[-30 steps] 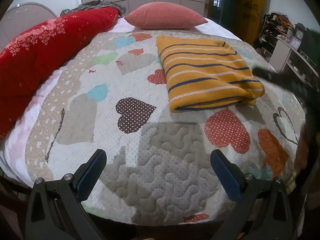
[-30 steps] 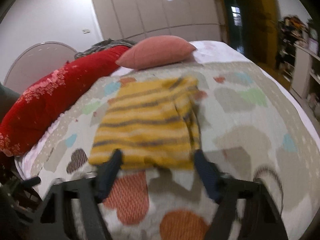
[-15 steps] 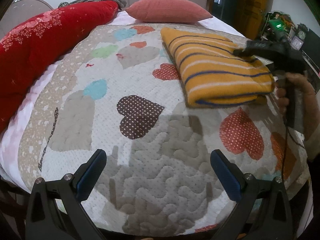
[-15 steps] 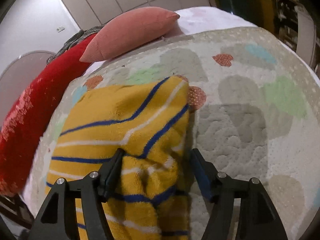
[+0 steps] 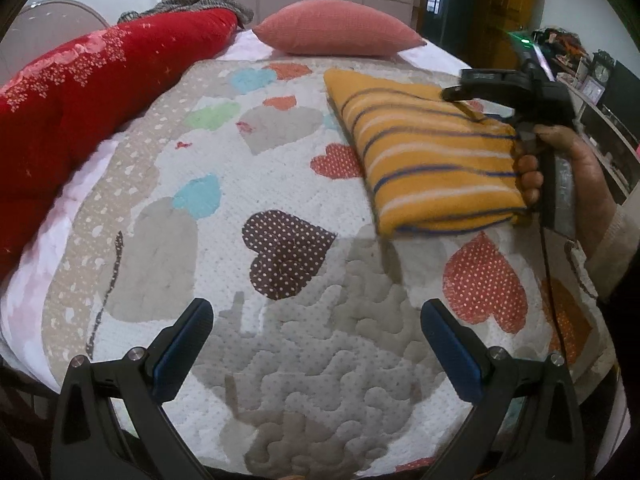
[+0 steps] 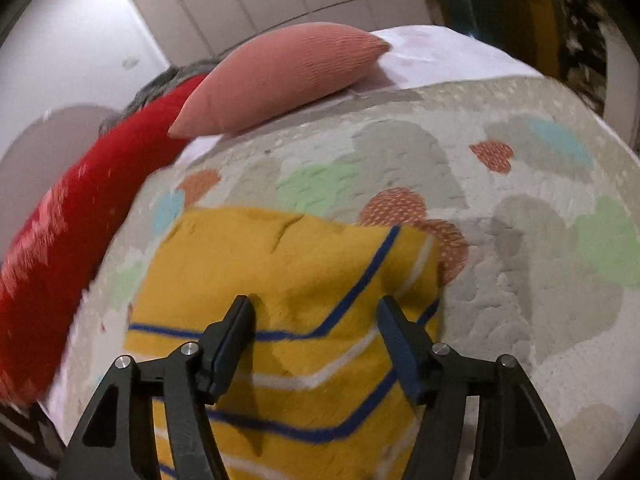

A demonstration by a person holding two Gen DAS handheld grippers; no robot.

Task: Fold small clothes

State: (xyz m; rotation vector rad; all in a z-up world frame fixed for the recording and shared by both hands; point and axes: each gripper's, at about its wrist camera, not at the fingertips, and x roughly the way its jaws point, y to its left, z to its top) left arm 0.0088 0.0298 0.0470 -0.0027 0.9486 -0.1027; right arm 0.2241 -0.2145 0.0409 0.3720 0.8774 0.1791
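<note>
Heart-patterned quilt (image 5: 280,360) on bed, pink pillow (image 5: 336,32) and red blanket (image 5: 100,80) at far side. Since earlier frame: right claw (image 6: 316,340) further over folded yellow striped garment (image 5: 432,156), tips spread, resting on fabric, not pinching. Left claw (image 5: 312,332) unmoved, spread wide, low above quilt, well apart from garment.
</note>
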